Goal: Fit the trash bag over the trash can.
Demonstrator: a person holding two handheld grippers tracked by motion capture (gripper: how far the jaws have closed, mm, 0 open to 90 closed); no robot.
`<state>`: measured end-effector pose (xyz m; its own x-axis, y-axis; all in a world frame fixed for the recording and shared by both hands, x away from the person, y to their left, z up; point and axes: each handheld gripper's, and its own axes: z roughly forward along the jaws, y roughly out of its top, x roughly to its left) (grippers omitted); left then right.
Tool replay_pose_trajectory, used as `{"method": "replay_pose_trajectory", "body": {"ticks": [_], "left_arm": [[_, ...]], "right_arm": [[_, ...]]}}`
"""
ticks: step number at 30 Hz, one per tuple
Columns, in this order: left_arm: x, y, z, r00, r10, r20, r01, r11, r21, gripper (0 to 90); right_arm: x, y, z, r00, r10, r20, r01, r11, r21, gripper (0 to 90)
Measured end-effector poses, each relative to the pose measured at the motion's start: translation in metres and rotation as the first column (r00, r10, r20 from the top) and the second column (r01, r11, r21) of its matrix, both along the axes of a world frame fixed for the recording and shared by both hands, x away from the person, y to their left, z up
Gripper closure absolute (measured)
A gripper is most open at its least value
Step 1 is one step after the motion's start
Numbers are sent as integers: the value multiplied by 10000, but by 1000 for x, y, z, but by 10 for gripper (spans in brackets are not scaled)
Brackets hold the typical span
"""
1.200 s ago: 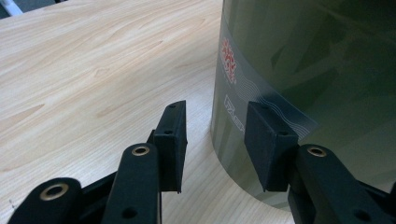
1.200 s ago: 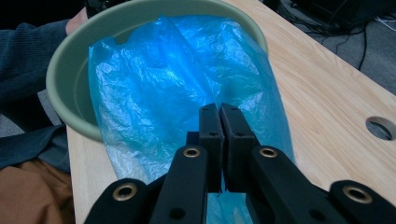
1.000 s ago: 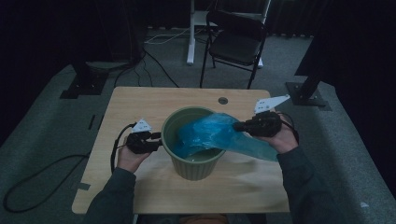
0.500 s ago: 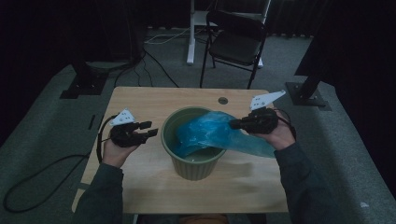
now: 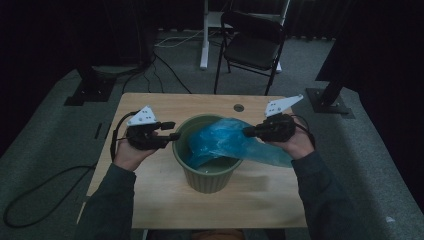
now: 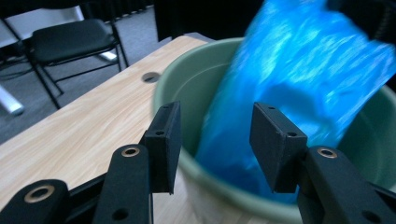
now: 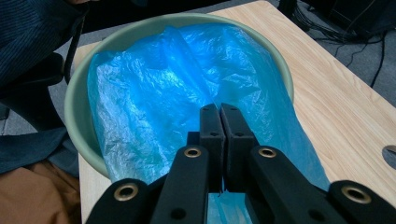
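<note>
left gripper [image 5: 170,131]: pulled back from the rim of the green bucket [image 5: 200,177] a second ago, swung out to the left over the counter [image 5: 150,200], now back near the rim and higher than before.
left jaws: just been opening; now wide apart with nothing between them, framing the bucket rim and the blue bag [image 6: 299,88] in the left gripper view.
left forearm: shifted outward, then back in with the gripper.
blue bag, left side: no longer touched by the left gripper; now hanging free inside the bucket.
</note>
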<state>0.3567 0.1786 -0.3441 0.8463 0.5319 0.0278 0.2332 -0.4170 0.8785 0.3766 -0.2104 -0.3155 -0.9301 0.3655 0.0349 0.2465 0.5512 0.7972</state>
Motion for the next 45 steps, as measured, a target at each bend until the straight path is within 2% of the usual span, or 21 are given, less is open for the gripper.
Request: {"method": "replay_pose_trajectory", "body": {"ticks": [1, 6, 7, 8, 11, 18, 20, 29, 35, 39, 41, 45], "left_arm": [[0, -9, 4, 9997, -212, 84, 210, 9995, 250, 534], [2, -24, 11, 9980, -625, 64, 622, 9973, 379, 532], [2, -32, 14, 9960, -888, 82, 883, 9951, 449, 532], [2, -32, 14, 9960, -888, 82, 883, 9951, 449, 532], [2, -46, 17, 9919, -1268, 57, 1263, 9903, 588, 532], [6, -75, 16, 9884, -1520, -38, 1513, 9804, 1266, 542], [8, -78, 15, 9877, -1560, -104, 1560, 9789, 1318, 552], [10, -78, 15, 9891, -1472, -105, 1474, 9822, 1166, 566], [10, -84, 14, 9879, -1553, -38, 1545, 9796, 1287, 590], [9, -90, 12, 9886, -1503, 14, 1484, 9775, 1500, 664], [8, -91, 11, 9887, -1499, 42, 1474, 9767, 1561, 735], [7, -89, 8, 9902, -1390, 117, 1358, 9798, 1467, 869]], "right_arm": [[0, 3, 1, 10000, 52, -6, -52, 10000, -13, 888], [1, 10, 0, 9999, 167, -4, -167, 9998, -80, 888], [2, 14, -1, 9998, 215, -37, -215, 9997, -147, 888], [2, 14, -1, 9998, 215, -37, -215, 9997, -147, 888], [3, 19, -2, 9996, 281, -50, -281, 9995, -152, 888], [0, 29, 4, 9984, 558, 89, -557, 9984, -116, 888], [0, 31, 5, 9979, 623, 159, -621, 9980, -133, 888], [0, 34, 6, 9975, 701, 135, -700, 9975, -84, 888], [0, 39, 6, 9969, 778, 140, -778, 9970, -2, 888], [0, 43, 7, 9958, 901, 169, -902, 9959, 63, 888], [-1, 45, 7, 9952, 968, 168, -969, 9953, 70, 888], [-2, 45, 8, 9947, 1007, 189, -1007, 9949, 21, 864]]}}
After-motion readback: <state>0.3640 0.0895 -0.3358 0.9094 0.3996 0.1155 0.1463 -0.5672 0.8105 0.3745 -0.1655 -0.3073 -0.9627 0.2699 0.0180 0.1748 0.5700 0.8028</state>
